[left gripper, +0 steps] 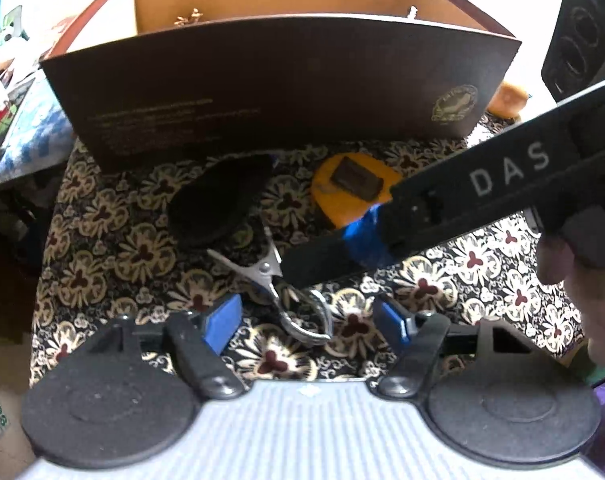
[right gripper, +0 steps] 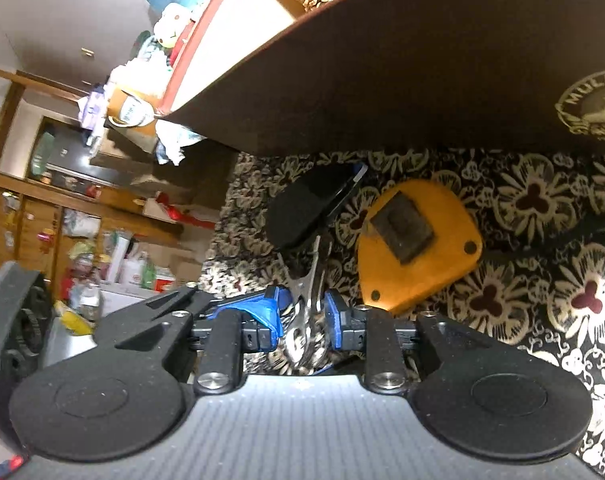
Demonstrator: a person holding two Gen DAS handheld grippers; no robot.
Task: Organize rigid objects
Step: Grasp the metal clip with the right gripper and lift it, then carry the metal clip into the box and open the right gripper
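From the left wrist camera, the left claw (left gripper: 306,316) stands with its blue pads spread wide apart, holding nothing, low over the flower-patterned counter (left gripper: 482,272). Between and just ahead of the pads lies a pair of metal scissors (left gripper: 270,280), blades open, handles toward the camera. The right claw (left gripper: 314,264) reaches in from the right side, its black body marked "DAS", and its tip sits at the scissors' pivot; from this angle I cannot tell how its pads stand. Beyond the scissors lie a black oval case (left gripper: 218,200) and an orange tape measure (left gripper: 354,184), near each other but apart. Behind both stands an open dark brown box (left gripper: 282,92) with a tan inside. From the right wrist camera, the right claw (right gripper: 302,316) has its blue pads drawn in on either side of the scissors (right gripper: 308,300), touching the metal near the pivot and handles, so it is clamped on them. The black oval case (right gripper: 302,208) lies straight ahead at the blade tips, the orange tape measure (right gripper: 414,252) to its right, and the dark brown box (right gripper: 382,80) fills the upper frame.
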